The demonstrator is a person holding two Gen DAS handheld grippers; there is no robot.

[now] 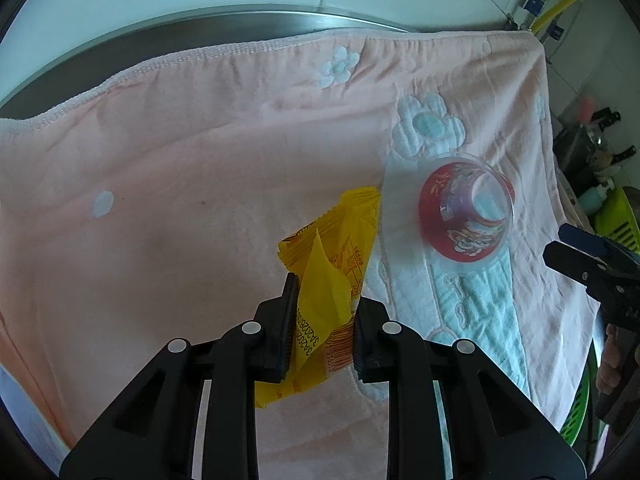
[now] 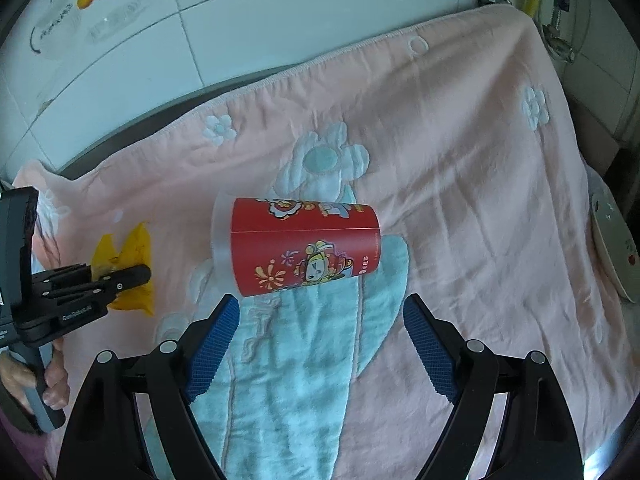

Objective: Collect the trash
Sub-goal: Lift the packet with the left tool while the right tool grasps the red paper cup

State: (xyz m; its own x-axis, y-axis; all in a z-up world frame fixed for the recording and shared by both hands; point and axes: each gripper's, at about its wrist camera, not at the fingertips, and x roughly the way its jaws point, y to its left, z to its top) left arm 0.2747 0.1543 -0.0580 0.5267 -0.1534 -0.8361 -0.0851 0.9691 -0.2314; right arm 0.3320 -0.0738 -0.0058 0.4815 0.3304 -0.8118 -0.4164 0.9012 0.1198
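Note:
A crumpled yellow snack wrapper [image 1: 332, 276] is pinched between the fingers of my left gripper [image 1: 322, 320], which is shut on it just above the pink towel [image 1: 180, 184]. The wrapper also shows in the right wrist view [image 2: 132, 248], held by the left gripper [image 2: 116, 276]. A red printed plastic cup [image 2: 304, 246] lies on its side on the towel [image 2: 460, 160]; it shows in the left wrist view [image 1: 466, 212] to the right of the wrapper. My right gripper [image 2: 320, 332] is open and empty, its blue pads just short of the cup, one on each side.
The towel covers a steel counter [image 1: 224, 28] against a white tiled wall [image 2: 240, 20]. A green basket [image 1: 618, 220] and bottles stand past the towel's right edge. A white round object [image 2: 612, 240] lies at the right edge.

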